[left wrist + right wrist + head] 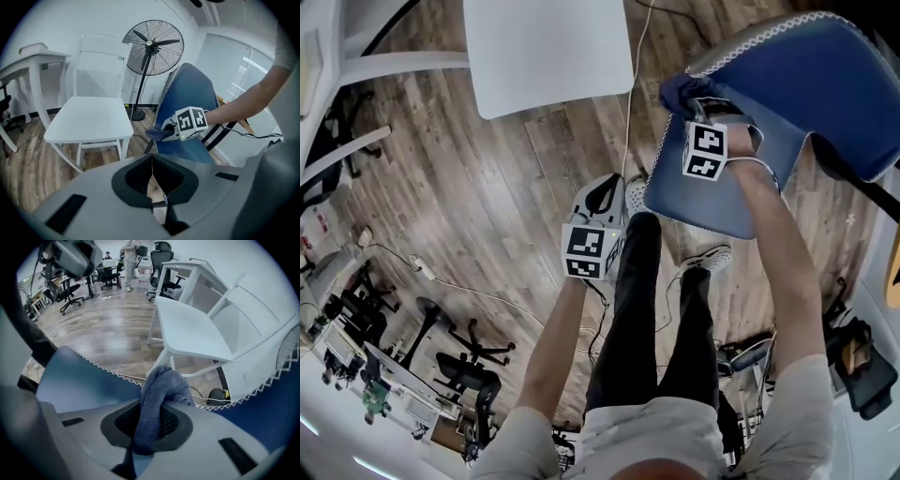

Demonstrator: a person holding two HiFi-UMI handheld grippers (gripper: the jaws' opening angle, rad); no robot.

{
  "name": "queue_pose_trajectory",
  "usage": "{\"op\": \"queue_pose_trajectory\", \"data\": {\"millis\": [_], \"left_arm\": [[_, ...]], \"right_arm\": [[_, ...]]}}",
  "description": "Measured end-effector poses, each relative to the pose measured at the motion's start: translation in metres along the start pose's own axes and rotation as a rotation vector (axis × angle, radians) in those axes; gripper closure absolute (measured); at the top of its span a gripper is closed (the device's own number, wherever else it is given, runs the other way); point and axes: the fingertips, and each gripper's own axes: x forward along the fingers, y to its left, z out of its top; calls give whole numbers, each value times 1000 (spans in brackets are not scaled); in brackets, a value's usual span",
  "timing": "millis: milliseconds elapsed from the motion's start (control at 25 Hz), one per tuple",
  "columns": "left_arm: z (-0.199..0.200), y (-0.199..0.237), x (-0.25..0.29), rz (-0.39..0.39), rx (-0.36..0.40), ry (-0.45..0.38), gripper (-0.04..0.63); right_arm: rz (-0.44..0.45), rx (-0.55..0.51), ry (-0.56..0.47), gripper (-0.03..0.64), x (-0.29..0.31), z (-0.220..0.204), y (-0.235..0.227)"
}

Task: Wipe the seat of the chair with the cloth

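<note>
Right gripper view looks straight at my right gripper (150, 425): its jaws are pinching a grey-blue cloth (161, 387), which bulges up out of them in a thick, rumpled fold. The cloth looks like soft knitted or terry stuff, matte and slightly fuzzy. I judge it light and limp, so it will flop and bunch rather than hold a shape. A deep pinch across a gathered wad, as here, should leave enough hanging free to drag over the seat.

The cloth sits at the white zigzag-stitched edge of the blue chair (825, 84), just over the paler blue seat (79, 380). I cannot tell if it is pressing on the fabric or only hovering above it. The upholstery looks padded and a little grippy, so the cloth may catch and roll, not glide.

My left gripper (151, 161) hangs low over the wooden floor (487, 187), apart from the chair, its jaws pressed together on nothing. A white chair (89, 117) and a standing fan (152, 44) are beyond it.
</note>
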Motion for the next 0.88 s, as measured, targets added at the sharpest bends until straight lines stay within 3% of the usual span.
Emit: {"op": "queue_pose_trajectory", "data": {"millis": [200,400,880], "left_arm": [[2,-14,7,-9,23,5,568],[4,-40,11,-29,2,1,568],[-7,-86,21,-70,-24,23,568]], "right_arm": [[-20,-114,46,568,-3,-10,7],[-74,-210,179,568,-7,-35,10],[-71,-302,490,568,-14,-112,33]]}}
